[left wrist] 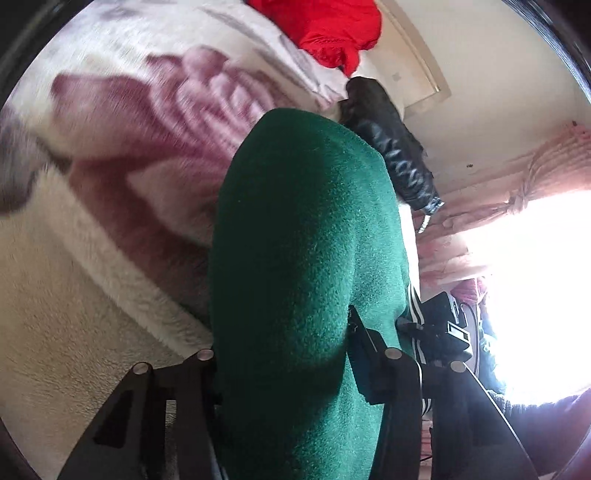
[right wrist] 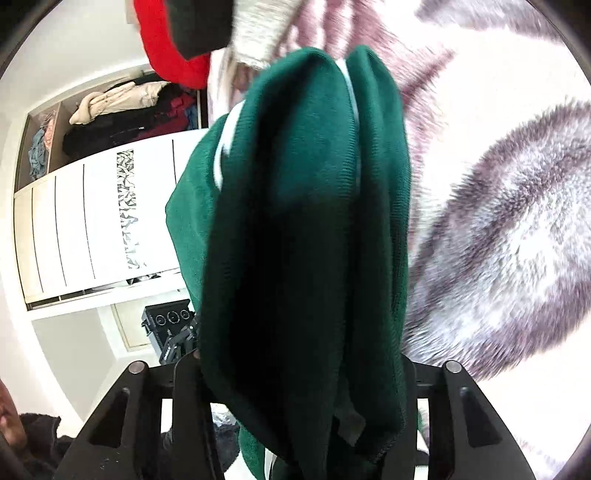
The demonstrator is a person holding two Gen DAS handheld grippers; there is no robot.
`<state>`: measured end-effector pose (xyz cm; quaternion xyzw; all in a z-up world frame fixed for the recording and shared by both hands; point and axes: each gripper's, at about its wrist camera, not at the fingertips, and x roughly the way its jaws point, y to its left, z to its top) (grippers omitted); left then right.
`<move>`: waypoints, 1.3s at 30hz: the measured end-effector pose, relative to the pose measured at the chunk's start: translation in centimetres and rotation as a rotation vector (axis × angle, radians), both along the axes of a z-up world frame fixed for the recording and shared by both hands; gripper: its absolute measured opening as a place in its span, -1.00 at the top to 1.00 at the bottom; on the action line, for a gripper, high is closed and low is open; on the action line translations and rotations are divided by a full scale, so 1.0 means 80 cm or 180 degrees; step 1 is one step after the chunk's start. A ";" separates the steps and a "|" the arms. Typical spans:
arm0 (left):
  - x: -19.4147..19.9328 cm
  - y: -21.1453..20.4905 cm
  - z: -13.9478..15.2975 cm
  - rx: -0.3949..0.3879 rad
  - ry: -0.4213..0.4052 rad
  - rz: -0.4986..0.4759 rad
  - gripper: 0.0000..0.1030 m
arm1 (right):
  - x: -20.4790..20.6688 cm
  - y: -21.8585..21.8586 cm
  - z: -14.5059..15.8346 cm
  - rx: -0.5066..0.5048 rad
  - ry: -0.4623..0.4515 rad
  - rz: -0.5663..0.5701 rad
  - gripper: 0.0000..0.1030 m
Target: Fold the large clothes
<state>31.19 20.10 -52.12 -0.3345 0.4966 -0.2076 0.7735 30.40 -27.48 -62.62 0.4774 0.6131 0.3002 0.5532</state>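
A dark green garment (left wrist: 306,240) with white stripes is bunched between the jaws of my left gripper (left wrist: 291,354), which is shut on it. It hangs lifted above the flowered fleece blanket (left wrist: 129,122). In the right wrist view the same green garment (right wrist: 310,221) drapes in thick folds through my right gripper (right wrist: 299,362), also shut on it, above the blanket (right wrist: 498,221). The fabric hides the fingertips in both views. My other gripper shows at the left wrist view's right edge (left wrist: 443,332).
A red garment (left wrist: 328,29) and a black jacket (left wrist: 391,144) lie at the blanket's far edge. A bright window with pink curtains (left wrist: 517,177) is at the right. A wardrobe with hanging clothes (right wrist: 110,122) and white sliding doors stands left in the right wrist view.
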 end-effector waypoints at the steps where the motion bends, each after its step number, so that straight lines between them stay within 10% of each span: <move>1: 0.004 -0.001 0.010 -0.0016 -0.0023 -0.0021 0.15 | 0.001 -0.003 0.009 0.0010 -0.0012 -0.0049 0.08; 10: 0.110 -0.059 0.139 -0.0093 -0.0326 -0.0317 0.15 | 0.002 -0.067 0.175 -0.0021 -0.0389 -0.0362 0.09; 21: 0.365 -0.153 0.228 -0.0383 -0.0665 -0.0520 0.14 | 0.226 -0.210 0.376 -0.0421 -0.0938 -0.0629 0.09; 25: 0.441 -0.171 0.160 -0.0337 -0.0470 -0.0470 0.12 | 0.332 -0.240 0.365 -0.0626 -0.0941 -0.0526 0.10; 30: 0.480 -0.183 0.060 -0.0111 -0.0127 -0.0486 0.09 | 0.428 -0.246 0.245 -0.0871 -0.0558 -0.0359 0.10; 34: 0.481 -0.187 0.065 -0.0091 -0.0071 -0.0558 0.00 | 0.453 -0.255 0.207 -0.0858 -0.0441 -0.0310 0.06; 39: 0.470 -0.193 0.102 0.0362 0.0231 -0.0603 -0.09 | 0.452 -0.251 0.231 -0.1275 -0.0291 -0.0212 -0.45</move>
